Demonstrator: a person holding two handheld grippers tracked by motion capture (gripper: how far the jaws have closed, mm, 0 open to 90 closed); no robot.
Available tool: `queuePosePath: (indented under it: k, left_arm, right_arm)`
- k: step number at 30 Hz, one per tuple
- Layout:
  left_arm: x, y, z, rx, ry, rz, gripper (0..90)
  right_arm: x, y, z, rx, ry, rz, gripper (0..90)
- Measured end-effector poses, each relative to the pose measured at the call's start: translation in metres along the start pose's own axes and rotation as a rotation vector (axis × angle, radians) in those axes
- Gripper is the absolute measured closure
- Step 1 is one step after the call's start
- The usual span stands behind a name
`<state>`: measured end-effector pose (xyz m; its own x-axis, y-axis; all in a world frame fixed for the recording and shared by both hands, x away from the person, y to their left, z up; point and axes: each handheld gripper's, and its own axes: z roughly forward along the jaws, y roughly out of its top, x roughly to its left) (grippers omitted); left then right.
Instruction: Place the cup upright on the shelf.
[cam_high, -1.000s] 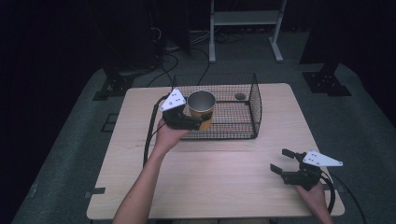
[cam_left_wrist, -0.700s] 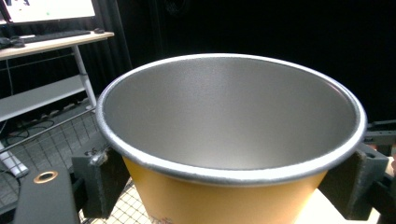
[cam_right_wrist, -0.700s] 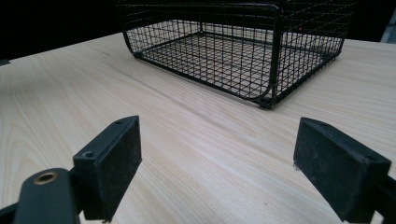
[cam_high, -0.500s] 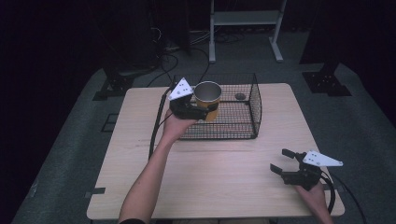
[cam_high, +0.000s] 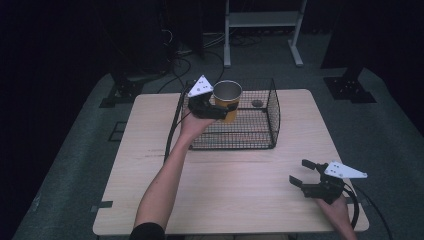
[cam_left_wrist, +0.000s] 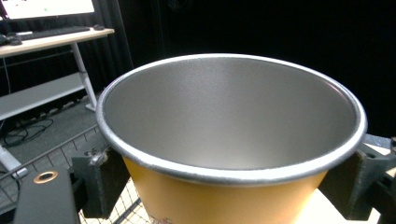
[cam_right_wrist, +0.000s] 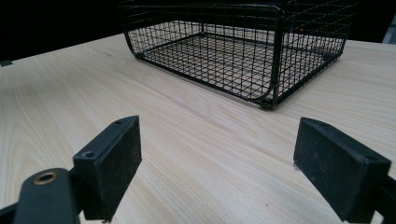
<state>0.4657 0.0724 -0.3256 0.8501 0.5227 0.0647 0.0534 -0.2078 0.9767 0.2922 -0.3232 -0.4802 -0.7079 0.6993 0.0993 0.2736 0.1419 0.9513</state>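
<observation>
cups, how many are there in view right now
1. The cup is yellow with a silver inside, clamped in the left gripper and held above the wire basket. Nothing seems hidden.

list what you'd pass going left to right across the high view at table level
Person's left forearm → left gripper with grey three-cornered plate → yellow paper cup with silvery inside → small dark round thing on the floor of the black wire basket → basket's right wall → right gripper, jaws apart, above the pale wooden table.
</observation>
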Motion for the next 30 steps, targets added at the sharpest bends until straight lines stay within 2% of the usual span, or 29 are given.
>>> queuePosePath:
  k: [22,30]
  left_arm:
    - [0.013,0.001,0.03,0.039,-0.008,0.013,14.5]
    - [0.017,-0.001,0.037,0.029,0.004,0.023,14.5]
  right_arm:
    - [0.0,0.0,0.0,-0.004,0.006,0.002,14.1]
    - [-0.001,0.0,0.0,-0.006,0.007,0.003,14.1]
